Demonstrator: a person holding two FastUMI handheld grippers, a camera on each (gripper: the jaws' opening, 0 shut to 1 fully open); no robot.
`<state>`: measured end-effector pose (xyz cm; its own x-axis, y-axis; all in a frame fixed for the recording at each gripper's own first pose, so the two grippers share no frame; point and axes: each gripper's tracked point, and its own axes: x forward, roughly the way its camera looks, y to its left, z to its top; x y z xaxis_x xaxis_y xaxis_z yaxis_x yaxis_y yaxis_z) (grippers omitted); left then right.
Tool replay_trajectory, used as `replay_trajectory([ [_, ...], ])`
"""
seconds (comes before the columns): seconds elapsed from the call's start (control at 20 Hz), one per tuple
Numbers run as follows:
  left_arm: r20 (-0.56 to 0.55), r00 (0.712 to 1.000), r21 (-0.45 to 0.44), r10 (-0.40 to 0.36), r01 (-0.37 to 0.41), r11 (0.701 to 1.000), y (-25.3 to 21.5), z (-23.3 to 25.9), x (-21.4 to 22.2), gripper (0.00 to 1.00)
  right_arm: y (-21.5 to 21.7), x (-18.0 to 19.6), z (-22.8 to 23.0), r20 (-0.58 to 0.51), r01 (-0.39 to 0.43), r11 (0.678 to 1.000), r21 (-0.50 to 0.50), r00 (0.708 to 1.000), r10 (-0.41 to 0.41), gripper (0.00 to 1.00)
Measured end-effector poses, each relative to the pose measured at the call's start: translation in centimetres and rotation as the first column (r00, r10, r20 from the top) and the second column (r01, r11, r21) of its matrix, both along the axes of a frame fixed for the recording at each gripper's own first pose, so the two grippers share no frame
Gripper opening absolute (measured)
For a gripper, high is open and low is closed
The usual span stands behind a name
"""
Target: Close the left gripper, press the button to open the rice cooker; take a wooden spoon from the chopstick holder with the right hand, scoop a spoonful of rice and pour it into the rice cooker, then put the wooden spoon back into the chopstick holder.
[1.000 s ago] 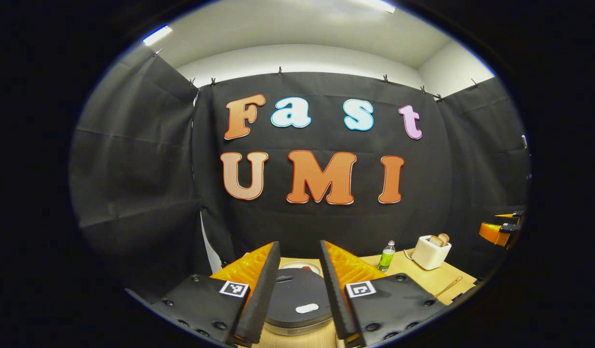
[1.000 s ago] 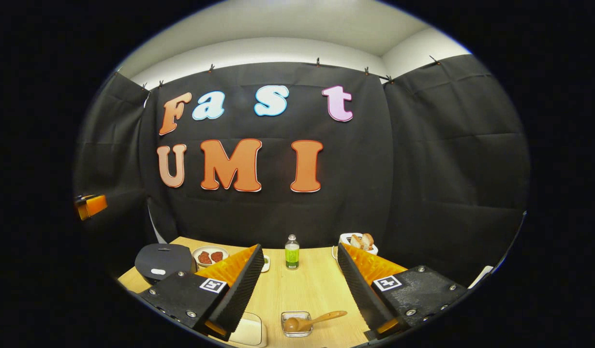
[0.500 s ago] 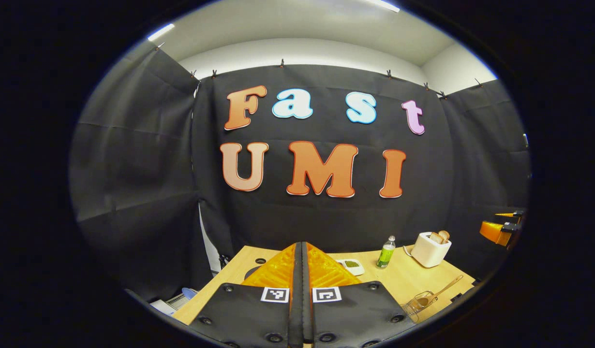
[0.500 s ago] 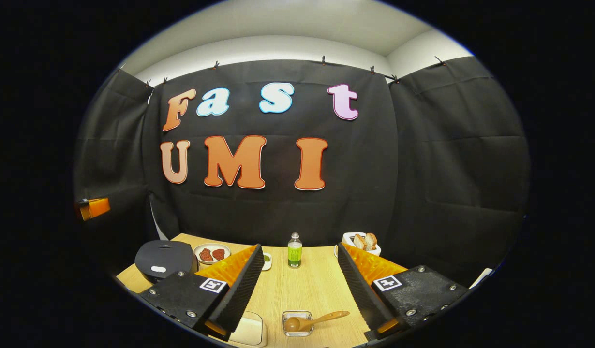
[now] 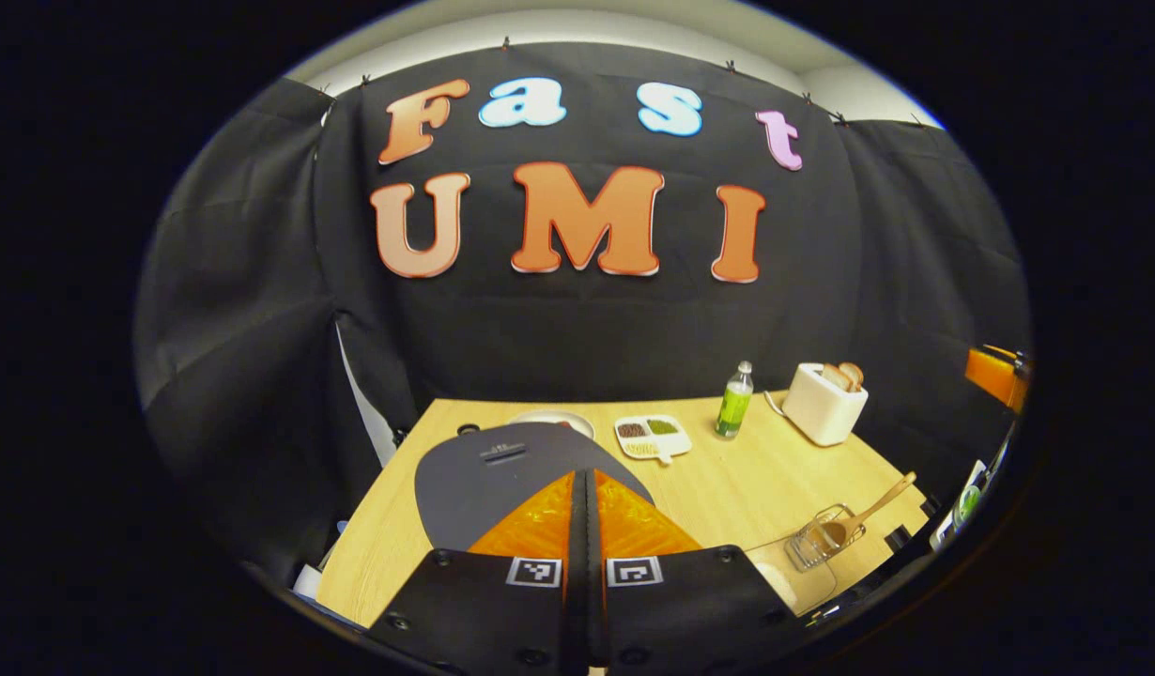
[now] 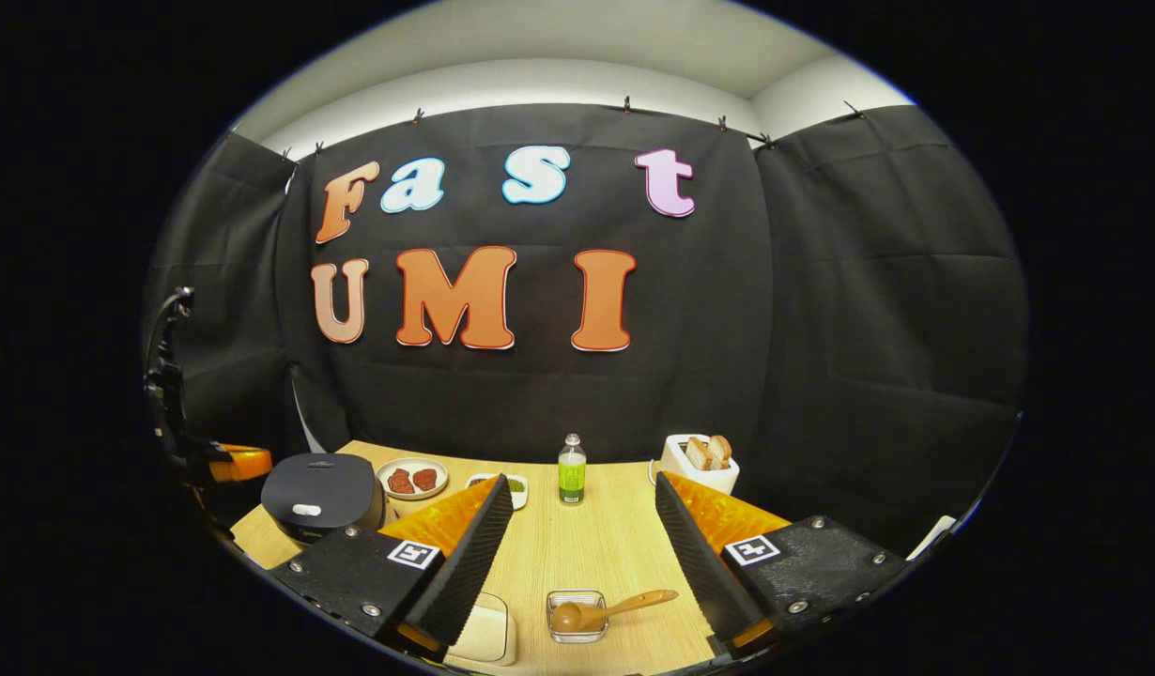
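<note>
Left gripper view: the left gripper (image 5: 584, 488) is seen with its jaws pressed together, nothing between them, poised above the closed lid of the rice cooker (image 5: 502, 469) on the table (image 5: 746, 479). The wooden spoon (image 5: 864, 514) is seen lying in the chopstick holder (image 5: 817, 543) at the table's near right. In the right gripper view, the right gripper (image 6: 582, 512) is held with jaws wide apart above the table, with the spoon between and below them.

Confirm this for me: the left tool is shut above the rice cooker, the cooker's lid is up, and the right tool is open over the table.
One thing is wrong: the lid is down, not up. The right gripper view shows the rice cooker closed. The left tool is shut above it, and the right tool is open over the table.
</note>
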<state>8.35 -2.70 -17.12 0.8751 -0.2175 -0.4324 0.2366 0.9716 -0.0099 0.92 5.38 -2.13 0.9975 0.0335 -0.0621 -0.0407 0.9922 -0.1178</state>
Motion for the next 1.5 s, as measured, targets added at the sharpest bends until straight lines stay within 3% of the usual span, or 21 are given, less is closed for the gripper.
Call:
replay_trajectory([
  [0.3, -0.153, 0.988, 0.017, -0.031, 0.034, 0.999, -0.3, -5.4, 1.3, 0.04, -1.0, -0.6, -0.9, -0.026, 0.017, 1.000, -0.002, 1.000, -0.018, 0.95],
  [0.6, -0.241, 0.971, 0.037, -0.004, 0.013, 0.999, 0.6, -8.5, 1.5, 0.04, -1.8, -0.8, -1.6, -0.052, 0.034, 0.999, 0.007, 0.998, -0.033, 0.95],
  [0.8, -0.339, 0.941, 0.092, -0.008, 0.041, 0.995, 0.7, -9.8, 0.7, 0.04, -1.8, -0.6, -2.1, -0.063, 0.035, 0.999, 0.016, 0.997, -0.034, 0.95],
  [0.9, -0.317, 0.948, 0.107, 0.002, 0.034, 0.994, 0.7, -9.6, 1.0, 0.05, -1.7, -0.7, -2.2, -0.062, 0.032, 0.999, 0.017, 0.998, -0.031, 0.95],
  [0.95, -0.277, 0.961, 0.105, 0.000, 0.030, 0.994, 0.6, -9.1, 0.9, 0.00, -1.8, -0.8, -2.2, -0.060, 0.031, 0.999, 0.018, 0.998, -0.030, 0.95],
  [1.0, -0.253, 0.967, 0.107, -0.005, 0.033, 0.994, 0.5, -8.8, 0.9, 0.05, -1.9, -0.9, -2.1, -0.058, 0.030, 0.999, 0.019, 0.998, -0.029, 0.95],
  [1.15, -0.200, 0.979, 0.089, 0.033, -0.016, 0.996, 1.1, -6.3, 0.2, 0.04, -2.8, -1.1, -1.7, -0.042, 0.047, 0.999, 0.023, 0.998, -0.046, 0.95],
  [1.3, 0.007, 0.996, 0.046, 0.086, -0.086, 0.995, 1.9, 1.5, 2.0, 0.04, -3.9, -1.1, -2.0, -0.042, 0.066, 0.997, 0.025, 0.997, -0.065, 0.95],
  [1.35, 0.074, 0.993, 0.027, 0.090, -0.092, 0.995, 2.0, 4.4, 2.3, 0.04, -4.2, -1.2, -2.1, -0.039, 0.070, 0.997, 0.026, 0.997, -0.069, 0.99],
  [1.5, 0.176, 0.979, -0.062, 0.098, -0.089, 0.994, 2.4, 10.6, 0.9, 0.00, -5.1, -0.9, -2.8, -0.037, 0.087, 0.994, 0.064, 0.996, -0.085, 0.95],
])
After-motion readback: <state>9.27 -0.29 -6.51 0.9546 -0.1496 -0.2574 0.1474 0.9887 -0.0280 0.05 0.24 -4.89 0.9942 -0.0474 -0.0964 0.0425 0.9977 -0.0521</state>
